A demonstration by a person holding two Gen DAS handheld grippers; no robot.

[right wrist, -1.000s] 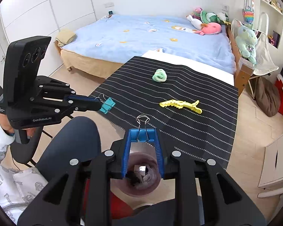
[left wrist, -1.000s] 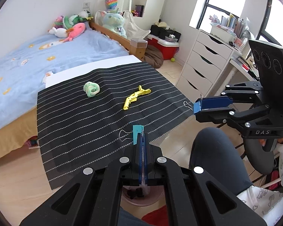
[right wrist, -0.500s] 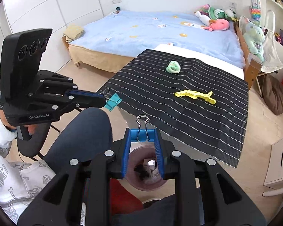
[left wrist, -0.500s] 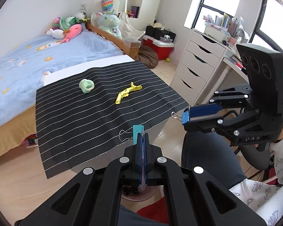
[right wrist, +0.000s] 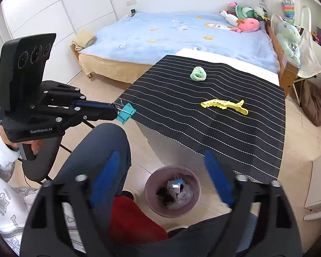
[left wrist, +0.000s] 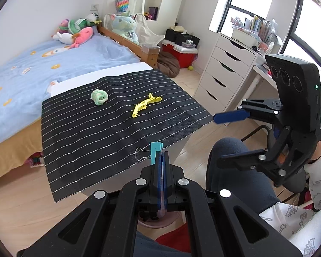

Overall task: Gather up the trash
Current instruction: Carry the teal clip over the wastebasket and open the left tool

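Note:
My left gripper (left wrist: 160,156) is shut on a teal binder clip (left wrist: 155,151), held over the near edge of the striped black mat (left wrist: 109,126); the clip also shows in the right wrist view (right wrist: 125,113). My right gripper (right wrist: 163,171) is open and empty above a pink bin (right wrist: 152,184) on the floor. A small clip lies inside the bin among dark scraps. A yellow hair clip (right wrist: 224,105) and a green tangled band (right wrist: 198,73) lie on the mat.
A bed with a blue cover (right wrist: 182,32) stands behind the mat table. A white drawer unit (left wrist: 220,75) is at the right. The person's knee (right wrist: 102,147) is beside the bin.
My right gripper opened and its binder clip dropped into the bin. Both grippers drew back from the table; the left still holds its teal clip.

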